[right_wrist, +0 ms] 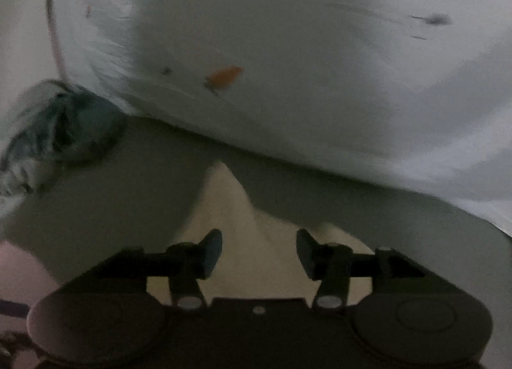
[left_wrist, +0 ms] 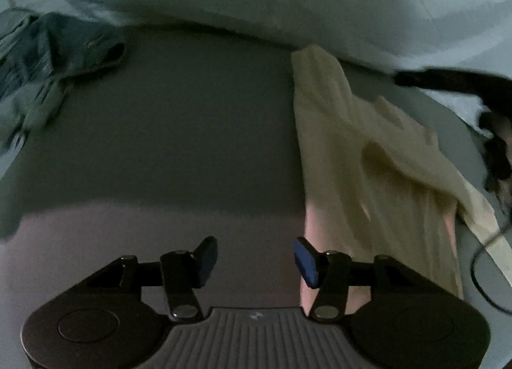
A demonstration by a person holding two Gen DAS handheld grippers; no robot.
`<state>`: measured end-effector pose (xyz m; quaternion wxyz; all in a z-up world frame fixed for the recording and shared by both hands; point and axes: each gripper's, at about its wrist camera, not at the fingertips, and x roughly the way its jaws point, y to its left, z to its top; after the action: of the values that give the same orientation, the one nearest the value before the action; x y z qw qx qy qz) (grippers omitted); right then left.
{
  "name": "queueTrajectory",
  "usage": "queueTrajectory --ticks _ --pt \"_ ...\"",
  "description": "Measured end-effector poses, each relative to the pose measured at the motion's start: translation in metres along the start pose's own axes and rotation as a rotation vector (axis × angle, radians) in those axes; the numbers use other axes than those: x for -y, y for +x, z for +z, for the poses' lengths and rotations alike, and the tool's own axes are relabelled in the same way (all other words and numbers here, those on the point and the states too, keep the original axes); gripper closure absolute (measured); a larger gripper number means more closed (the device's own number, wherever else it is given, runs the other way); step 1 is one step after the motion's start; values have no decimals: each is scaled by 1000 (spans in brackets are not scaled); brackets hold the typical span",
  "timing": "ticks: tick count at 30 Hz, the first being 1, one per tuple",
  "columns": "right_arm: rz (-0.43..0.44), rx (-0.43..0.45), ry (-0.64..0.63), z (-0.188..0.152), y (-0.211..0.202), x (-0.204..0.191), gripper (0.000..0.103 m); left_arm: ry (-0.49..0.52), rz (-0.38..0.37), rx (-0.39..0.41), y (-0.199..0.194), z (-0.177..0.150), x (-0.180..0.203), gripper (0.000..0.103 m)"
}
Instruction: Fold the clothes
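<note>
Both sets of fingers spread apart and empty: left gripper [left_wrist: 256, 262] above bare grey bed [left_wrist: 179, 132], right gripper [right_wrist: 259, 254] over cream garment [left_wrist: 368, 170] lying flat beside carrot-print duvet [left_wrist: 320, 7]; crumpled blue-green garment [left_wrist: 48, 58] far left

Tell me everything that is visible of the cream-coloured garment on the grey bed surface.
The cream-coloured soft cloth garment lies spread on the grey bed surface, long and mostly flat, with folds and wrinkles near its middle. Its narrow far end reaches the edge of the white carrot-print quilt. A strip of its fabric trails off at the near right side. Neither gripper holds it; in the right wrist view it lies beneath open fingers. The picture is dim and blurred, so finer details are unclear.
</note>
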<state>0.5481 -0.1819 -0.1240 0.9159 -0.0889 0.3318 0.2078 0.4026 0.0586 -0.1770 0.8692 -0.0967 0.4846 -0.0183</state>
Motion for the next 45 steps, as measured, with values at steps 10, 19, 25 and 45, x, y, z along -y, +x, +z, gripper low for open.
queueTrajectory --ticks 10,19,25,45 --pt "-118 -211 69 17 149 -7 88 -8 11 1 49 57 -33 45" --pt "-314 -83 93 -2 108 -7 45 58 23 66 64 92 -3 37" --pt "-527 -156 226 -83 18 42 27 151 -24 86 76 101 49 36" --pt "-731 -248 486 -183 -86 110 25 493 -305 70 127 144 160 19"
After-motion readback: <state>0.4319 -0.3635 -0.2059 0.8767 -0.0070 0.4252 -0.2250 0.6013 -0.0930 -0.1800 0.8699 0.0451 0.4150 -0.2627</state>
